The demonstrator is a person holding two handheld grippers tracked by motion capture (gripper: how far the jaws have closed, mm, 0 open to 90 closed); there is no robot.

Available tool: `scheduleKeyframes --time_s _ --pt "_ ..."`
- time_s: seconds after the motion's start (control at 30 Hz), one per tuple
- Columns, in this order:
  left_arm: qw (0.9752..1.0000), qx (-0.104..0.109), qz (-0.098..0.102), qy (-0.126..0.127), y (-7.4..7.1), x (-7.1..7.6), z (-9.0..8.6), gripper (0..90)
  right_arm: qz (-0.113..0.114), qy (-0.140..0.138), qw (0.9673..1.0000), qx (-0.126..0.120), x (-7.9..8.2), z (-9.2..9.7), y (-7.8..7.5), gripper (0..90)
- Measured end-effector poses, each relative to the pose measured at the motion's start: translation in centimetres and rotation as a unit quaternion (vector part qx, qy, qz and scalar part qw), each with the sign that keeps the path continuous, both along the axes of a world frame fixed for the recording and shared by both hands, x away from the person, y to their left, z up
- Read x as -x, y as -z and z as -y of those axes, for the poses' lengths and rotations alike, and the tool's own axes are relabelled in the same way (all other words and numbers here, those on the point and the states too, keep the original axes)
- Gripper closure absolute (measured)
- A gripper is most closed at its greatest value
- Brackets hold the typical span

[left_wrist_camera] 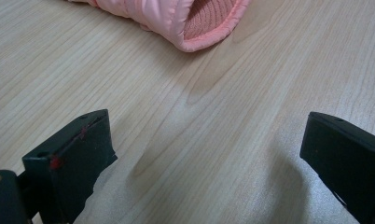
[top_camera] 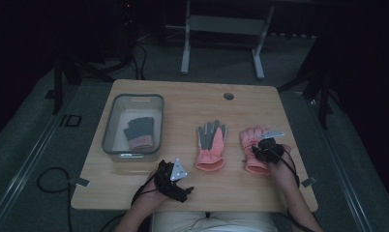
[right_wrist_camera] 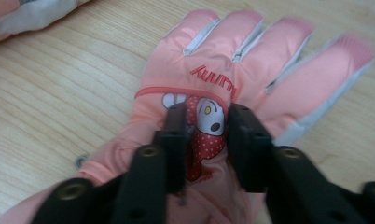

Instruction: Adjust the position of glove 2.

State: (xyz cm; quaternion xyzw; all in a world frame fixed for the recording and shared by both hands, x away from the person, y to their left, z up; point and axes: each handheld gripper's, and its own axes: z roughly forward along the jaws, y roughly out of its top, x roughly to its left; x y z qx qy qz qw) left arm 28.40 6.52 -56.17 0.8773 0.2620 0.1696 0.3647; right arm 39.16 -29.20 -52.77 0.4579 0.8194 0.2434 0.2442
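- The right gripper (right_wrist_camera: 202, 128) sits on top of a pink glove (top_camera: 254, 145) near the right edge of the table (top_camera: 183, 104). Its two black jaws pinch a fold of cloth on the back of the glove, right on the little cartoon picture (right_wrist_camera: 205, 128).
- The glove lies flat with its fingers pointing to the far edge and its cuff toward the person. That way the soft back faces up, which looks like the easy place to grab.
- The left gripper (top_camera: 175, 180) rests by the near edge of the table with its jaws spread wide and nothing between them (it seems to be waiting its turn).
- Just ahead of it lies a second pink glove (top_camera: 211, 145), in the middle of the table, grey palm up. Its open cuff (left_wrist_camera: 209, 23) faces the left gripper.
- A grey bin (top_camera: 132, 126) stands near the left edge. A dark glove with a pink cuff (top_camera: 140, 133) is already inside, so I think the pinched glove belongs there next.
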Motion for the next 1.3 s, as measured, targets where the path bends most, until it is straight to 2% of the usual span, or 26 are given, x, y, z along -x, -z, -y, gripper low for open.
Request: scheduleKeyframes --time_s 0.1,0.23,0.3,0.33,0.37,0.4,0.47,0.5,0.53,0.57,0.6,0.63,0.67,0.7,0.77,0.8,0.83,0.87,0.9,0.97,1.07,1.1,1.13,1.3 --pt "1.0 0.0 0.0 0.001 0.0 0.0 0.0 2.3 -0.005 0.015 0.9998 -0.012 -0.2 0.0 0.0 78.5" --pt "1.0 0.001 -0.001 0.0 0.0 0.0 0.0 2.2 -0.001 0.025 0.9995 -0.018 -0.1 -0.1 0.1 81.1" --pt "1.0 0.001 -0.001 0.001 0.0 0.0 0.0 2.2 0.007 0.033 0.9991 -0.024 0.0 -0.1 0.0 83.7" --pt "1.0 0.001 -0.001 0.002 0.0 0.0 0.0 2.2 0.018 0.039 0.9987 -0.026 0.4 -0.2 -0.3 85.3" --pt "1.0 0.001 -0.001 0.001 0.0 0.1 0.0 2.2 0.018 0.039 0.9987 -0.026 0.4 -0.2 -0.3 85.3" --pt "1.0 0.001 -0.001 0.001 0.0 0.0 0.0 2.3 0.029 0.05 0.9976 -0.038 0.8 -0.1 -1.2 85.8" --pt "1.0 0.001 -0.001 0.001 0.0 0.0 0.0 2.3 0.034 0.053 0.9971 -0.041 0.9 -0.1 -1.7 85.8" --pt "1.0 0.001 -0.001 0.001 0.0 0.0 0.0 2.2 0.047 0.057 0.9961 -0.048 1.2 -0.2 -2.8 86.1" --pt "1.0 0.001 -0.001 0.001 0.0 -0.1 -0.1 2.2 0.053 0.057 0.9956 -0.053 1.4 -0.3 -3.4 86.1" --pt "1.0 0.002 -0.002 0.001 0.0 -0.1 -0.1 2.2 0.053 0.057 0.9956 -0.053 1.4 -0.3 -3.4 86.1" --pt "1.0 0.002 -0.002 0.001 0.0 -0.1 -0.1 2.3 0.065 0.056 0.9945 -0.061 1.6 -0.6 -4.8 86.1" --pt "1.0 0.002 -0.002 0.001 0.0 -0.1 -0.1 2.3 0.065 0.056 0.9945 -0.061 1.6 -0.6 -4.8 86.1" --pt "1.0 0.002 -0.002 0.001 0.0 -0.1 -0.1 2.2 0.069 0.054 0.9941 -0.063 1.6 -0.8 -5.5 86.0" --pt "1.0 0.002 -0.002 0.001 0.0 -0.1 -0.1 2.3 0.082 0.048 0.9932 -0.067 1.8 -1.4 -6.8 86.0" --pt "1.0 0.001 -0.002 0.001 0.0 -0.1 -0.1 2.2 0.083 0.045 0.993 -0.07 1.9 -1.7 -7.4 86.0" --pt "1.0 0.001 -0.002 0.0 0.0 -0.1 -0.1 2.3 0.096 0.041 0.9913 -0.081 2.0 -2.3 -8.5 86.0" --pt "1.0 0.001 -0.002 0.0 0.0 -0.1 -0.1 2.3 0.096 0.041 0.9913 -0.081 2.0 -2.3 -8.5 86.0" --pt "1.0 0.001 -0.002 0.001 0.0 -0.1 -0.1 2.3 0.102 0.037 0.9897 -0.093 2.1 -3.0 -9.4 86.1" --pt "1.0 0.001 -0.002 0.001 0.0 -0.1 -0.1 2.3 0.102 0.037 0.9897 -0.093 2.1 -3.0 -9.4 86.1" --pt "1.0 0.001 -0.002 0.0 0.0 -0.1 -0.1 2.3 0.112 0.031 0.9876 -0.105 2.3 -4.2 -10.6 86.1" --pt "1.0 0.001 -0.003 0.002 0.0 -0.1 -0.1 2.3 0.117 0.026 0.9869 -0.108 2.4 -4.7 -11.0 86.0" --pt "1.0 0.002 -0.004 0.001 0.0 -0.1 -0.1 2.3 0.119 0.021 0.9866 -0.11 2.4 -5.2 -11.2 86.0" --pt "1.0 0.003 -0.004 0.001 0.0 -0.1 -0.1 2.3 0.122 0.012 0.9863 -0.11 2.4 -6.5 -11.7 85.9" --pt "1.0 0.001 -0.002 0.002 0.0 0.0 0.0 2.2 0.121 0.006 0.9843 -0.128 2.4 -9.2 -12.2 86.0"
